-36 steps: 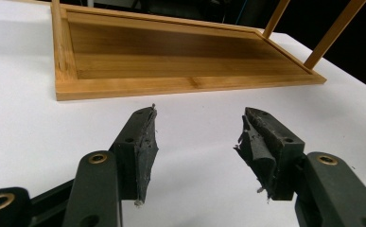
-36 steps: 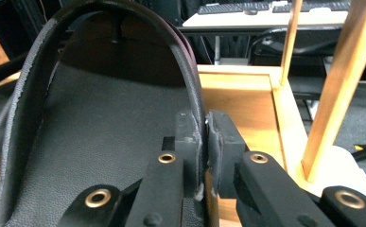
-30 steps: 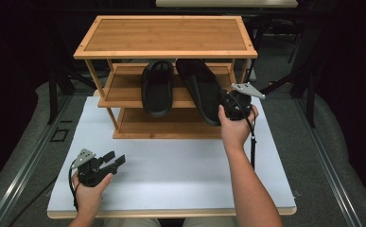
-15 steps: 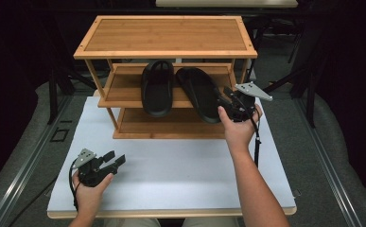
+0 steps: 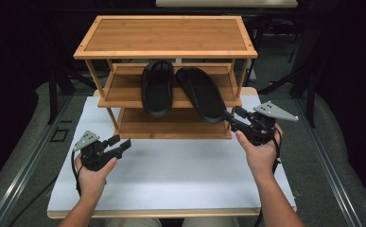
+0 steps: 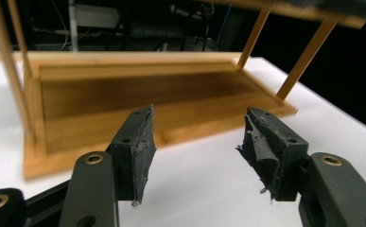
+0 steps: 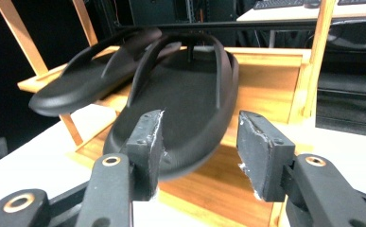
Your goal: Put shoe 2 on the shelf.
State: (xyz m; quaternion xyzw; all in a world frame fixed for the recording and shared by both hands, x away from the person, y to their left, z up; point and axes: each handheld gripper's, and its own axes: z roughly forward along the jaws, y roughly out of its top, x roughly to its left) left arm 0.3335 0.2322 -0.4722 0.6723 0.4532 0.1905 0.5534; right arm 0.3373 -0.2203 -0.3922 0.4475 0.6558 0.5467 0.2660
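A bamboo shoe rack [image 5: 166,35] stands at the back of the white table. Two black flip-flops lie on its middle shelf: the left sandal [image 5: 157,87] and the right sandal [image 5: 202,94], whose heel overhangs the shelf's front edge. My right gripper [image 5: 233,118] is open just in front of that heel; its jaws have just been opening, and the pads [image 7: 152,142] do not press on the right sandal [image 7: 190,99]. My left gripper [image 5: 120,143] hovers open at the front left with nothing between its jaws, which have just widened slightly. It faces the bottom shelf [image 6: 138,94].
The rack's bottom shelf [image 5: 171,124] and top board are bare. The white tabletop [image 5: 180,175] stretches between both hands and the front edge. Dark floor and metal rails flank the table.
My right gripper opened, let go of the right sandal's heel and drew back to the right. My left hand rose and shifted toward the rack.
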